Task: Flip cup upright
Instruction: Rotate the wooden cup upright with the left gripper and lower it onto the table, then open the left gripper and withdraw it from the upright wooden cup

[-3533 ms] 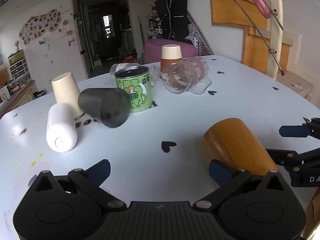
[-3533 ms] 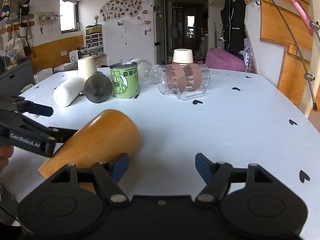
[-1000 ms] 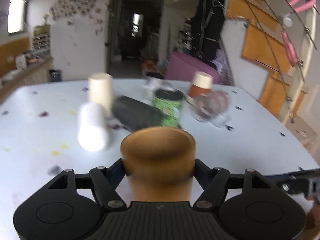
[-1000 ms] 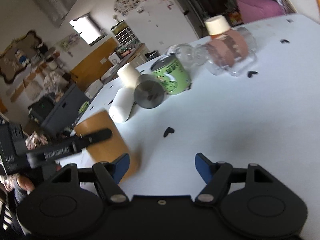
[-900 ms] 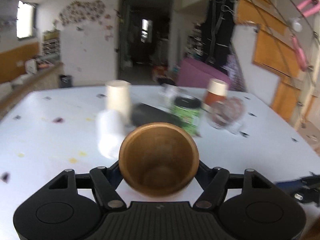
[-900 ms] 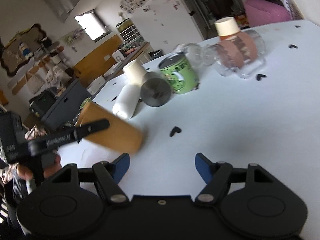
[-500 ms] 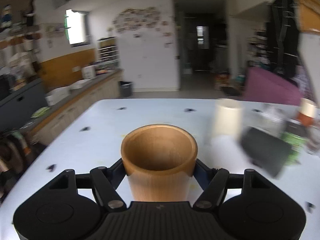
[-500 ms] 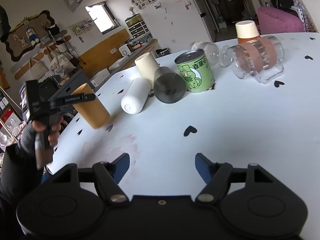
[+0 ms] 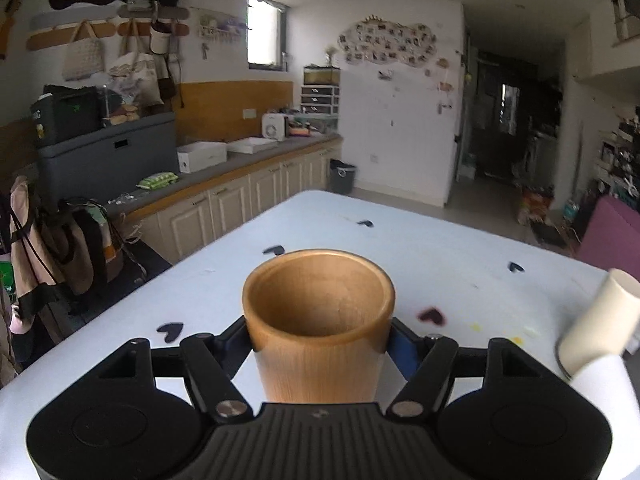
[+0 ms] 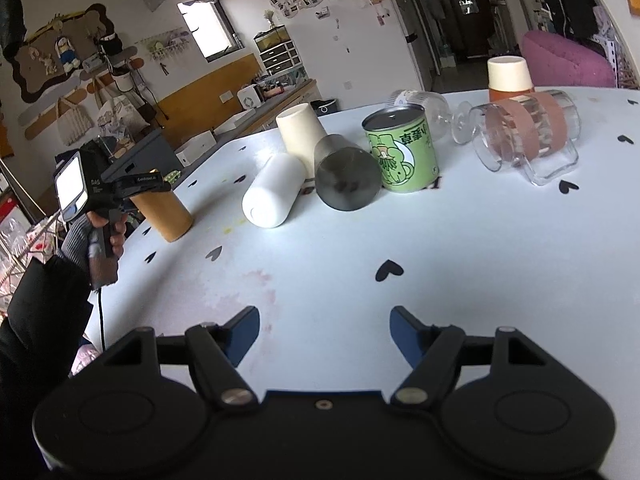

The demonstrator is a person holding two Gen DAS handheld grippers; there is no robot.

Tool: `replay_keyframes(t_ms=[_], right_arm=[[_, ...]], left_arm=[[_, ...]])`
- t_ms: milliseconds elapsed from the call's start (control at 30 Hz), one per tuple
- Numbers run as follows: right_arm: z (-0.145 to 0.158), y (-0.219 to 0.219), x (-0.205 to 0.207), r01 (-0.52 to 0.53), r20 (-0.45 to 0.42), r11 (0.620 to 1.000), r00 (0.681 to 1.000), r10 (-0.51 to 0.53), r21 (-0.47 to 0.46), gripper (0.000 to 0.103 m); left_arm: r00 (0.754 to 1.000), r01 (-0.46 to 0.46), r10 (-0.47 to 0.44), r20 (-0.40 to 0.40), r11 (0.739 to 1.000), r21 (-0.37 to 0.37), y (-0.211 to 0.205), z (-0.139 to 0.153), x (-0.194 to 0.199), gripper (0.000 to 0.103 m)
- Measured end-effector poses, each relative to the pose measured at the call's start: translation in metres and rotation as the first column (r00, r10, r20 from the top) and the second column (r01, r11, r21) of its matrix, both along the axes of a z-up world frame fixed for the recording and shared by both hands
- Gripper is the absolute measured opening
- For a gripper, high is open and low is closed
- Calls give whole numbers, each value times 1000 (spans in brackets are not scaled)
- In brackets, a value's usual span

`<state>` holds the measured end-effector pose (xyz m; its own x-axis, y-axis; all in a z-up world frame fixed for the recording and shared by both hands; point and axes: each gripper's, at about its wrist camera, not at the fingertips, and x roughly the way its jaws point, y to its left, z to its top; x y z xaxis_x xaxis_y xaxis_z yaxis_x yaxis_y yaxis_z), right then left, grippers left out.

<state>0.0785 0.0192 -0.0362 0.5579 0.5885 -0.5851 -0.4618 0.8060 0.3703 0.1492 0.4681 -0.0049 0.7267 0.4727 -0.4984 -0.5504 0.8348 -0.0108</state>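
Note:
The wooden cup [image 9: 318, 344] stands mouth up between the fingers of my left gripper [image 9: 318, 340], which is shut on it. In the right wrist view the same cup [image 10: 162, 210] is upright at the table's left edge, its base at or just above the tabletop, with the left gripper [image 10: 136, 184] clamped near its rim. My right gripper [image 10: 324, 330] is open and empty, low over the near part of the white table [image 10: 480, 240].
A white cylinder [image 10: 274, 196], a dark grey cup [image 10: 346, 178] and a clear mug [image 10: 528, 132] lie on their sides mid-table. A green can [image 10: 402, 152], a cream cup [image 10: 300, 130] and an orange-and-cream cup [image 10: 508, 74] stand there. The table edge is just left of the wooden cup.
The left gripper has picked up the wooden cup, turned it mouth up and carried it left to the table's left edge. The right gripper has stayed open and drawn back.

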Motion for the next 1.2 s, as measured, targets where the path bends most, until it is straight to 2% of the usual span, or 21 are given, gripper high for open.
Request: replay_keyframes(t_ms=[200, 267, 300, 433, 633, 733, 867, 967, 1100, 1200], right_arm=[[3, 10, 0, -1, 27, 1000, 1000, 1, -14, 74], [6, 13, 0, 0, 42, 1000, 999, 1, -16, 74], [7, 15, -1, -2, 51, 1000, 999, 3, -15, 74], [16, 24, -5, -12, 114, 1000, 993, 13, -6, 76], [29, 44, -15, -23, 253, 1000, 967, 26, -16, 85], [32, 57, -17, -33, 295, 999, 955, 41, -33, 87], [36, 70, -22, -37, 335, 998, 941, 52, -52, 97], [41, 76, -27, -37, 361, 998, 931, 55, -56, 101], [51, 78, -35, -23, 394, 999, 918, 40, -49, 103], [57, 79, -40, -5, 421, 998, 907, 28, -55, 103]], left_arm=[[1000, 2, -1, -30, 999, 32, 0, 0, 6, 74], [1000, 4, -3, -24, 999, 34, -1, 1, 0, 96], [1000, 8, -8, -17, 999, 43, -2, 1, -4, 97], [1000, 28, -28, -11, 998, 58, -16, 5, -30, 97], [996, 83, -87, 34, 993, 87, -61, 19, -96, 100], [993, 104, -109, 51, 990, 93, -80, 26, -127, 101], [986, 127, -140, 90, 983, 133, -106, 42, -165, 103], [980, 131, -149, 132, 982, 138, -115, 52, -184, 103], [979, 129, -151, 138, 979, 159, -130, 56, -201, 103], [979, 131, -151, 135, 980, 148, -136, 53, -210, 103]])
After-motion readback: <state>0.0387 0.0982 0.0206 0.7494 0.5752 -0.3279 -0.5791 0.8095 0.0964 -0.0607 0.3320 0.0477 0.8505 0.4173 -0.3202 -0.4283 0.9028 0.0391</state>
